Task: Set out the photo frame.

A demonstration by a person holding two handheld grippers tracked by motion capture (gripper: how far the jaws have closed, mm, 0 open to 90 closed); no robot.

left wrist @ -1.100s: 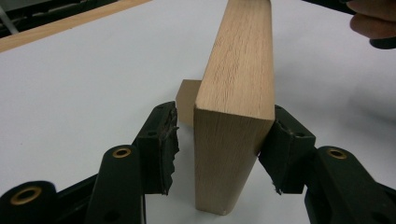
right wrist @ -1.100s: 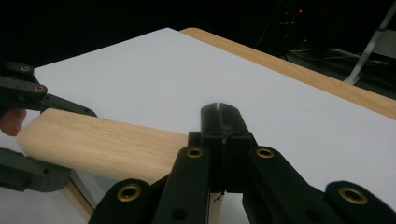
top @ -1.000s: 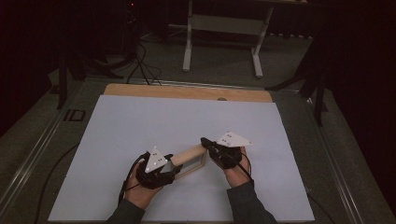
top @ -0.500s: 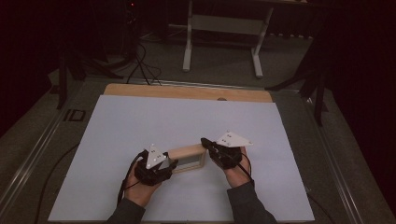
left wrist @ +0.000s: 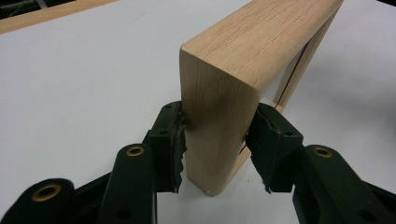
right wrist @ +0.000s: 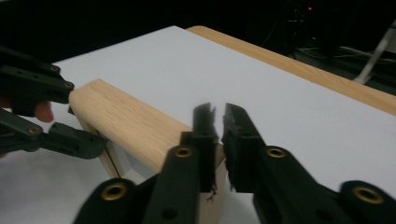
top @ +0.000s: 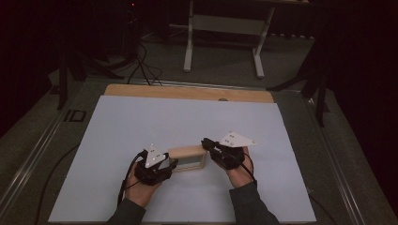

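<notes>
A light wooden frame [top: 187, 157] stands on edge on the white table top [top: 187, 117], between my two hands. My left gripper [top: 172, 164] holds the frame's left end. In the left gripper view its jaws [left wrist: 217, 140] have just been closing, and the pads now press on both faces of the wood [left wrist: 219, 84]. My right gripper [top: 205, 143] sits at the frame's right end. Its jaws [right wrist: 218, 114] have just been opening and stand a narrow gap apart over the frame's top [right wrist: 126, 121], with nothing between them. The left gripper [right wrist: 81, 114] shows at the frame's far end.
The white top ends in a wooden strip [top: 187, 93] at the back. Beyond it are a dark floor, cables [top: 141, 61] and a white stand's legs [top: 223, 44]. A metal rail [top: 33, 154] runs along the table's left side.
The frame's top edge sits a little more level than a second ago. Both hands have stayed where they were at its ends.
</notes>
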